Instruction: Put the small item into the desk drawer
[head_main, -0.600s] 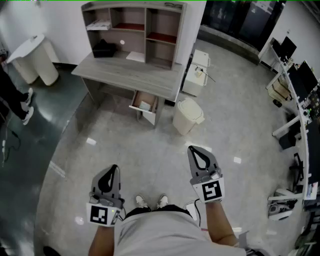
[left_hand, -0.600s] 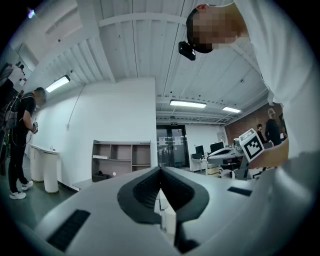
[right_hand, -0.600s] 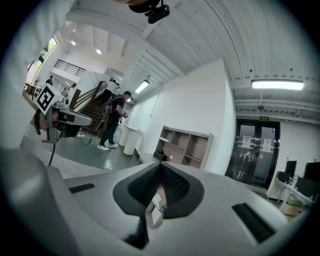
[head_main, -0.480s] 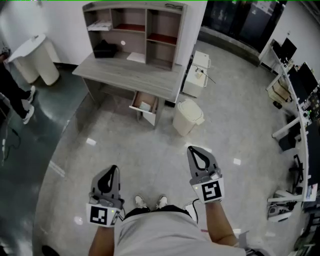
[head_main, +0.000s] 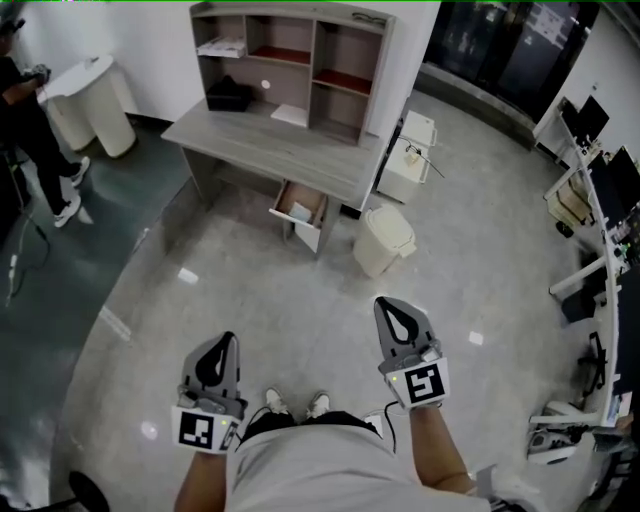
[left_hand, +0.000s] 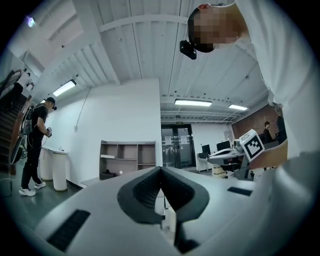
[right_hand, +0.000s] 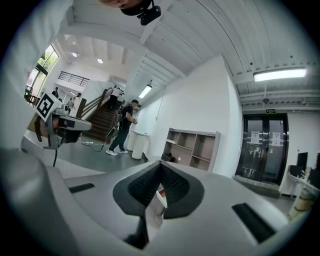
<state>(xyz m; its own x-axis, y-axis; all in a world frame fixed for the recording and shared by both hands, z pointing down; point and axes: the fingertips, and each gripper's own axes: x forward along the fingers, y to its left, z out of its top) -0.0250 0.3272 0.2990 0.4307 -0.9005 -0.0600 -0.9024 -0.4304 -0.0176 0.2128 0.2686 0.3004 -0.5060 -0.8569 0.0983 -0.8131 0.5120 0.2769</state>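
Note:
The grey desk (head_main: 275, 150) with its shelf unit stands far ahead of me, and its drawer (head_main: 300, 212) hangs open with a pale item inside. My left gripper (head_main: 227, 336) and right gripper (head_main: 384, 299) are held low in front of my body, over the floor and well short of the desk. Both have their jaws together, with nothing showing between the tips. In the left gripper view the shut tips (left_hand: 161, 169) point at the shelf unit (left_hand: 127, 157). In the right gripper view a pale strip shows in the slit below the shut tips (right_hand: 160, 164); I cannot tell what it is.
A white bin (head_main: 383, 240) stands on the floor right of the drawer, with a white cabinet (head_main: 408, 155) behind it. A person (head_main: 35, 110) stands at the far left by a white round stand (head_main: 95, 95). Desks with monitors (head_main: 600, 200) line the right side. My feet (head_main: 290, 403) are between the grippers.
The head view has shifted: the desk, drawer and bin now sit slightly lower and further right. The person at the left has moved up the frame. Both grippers keep their places and stay shut.

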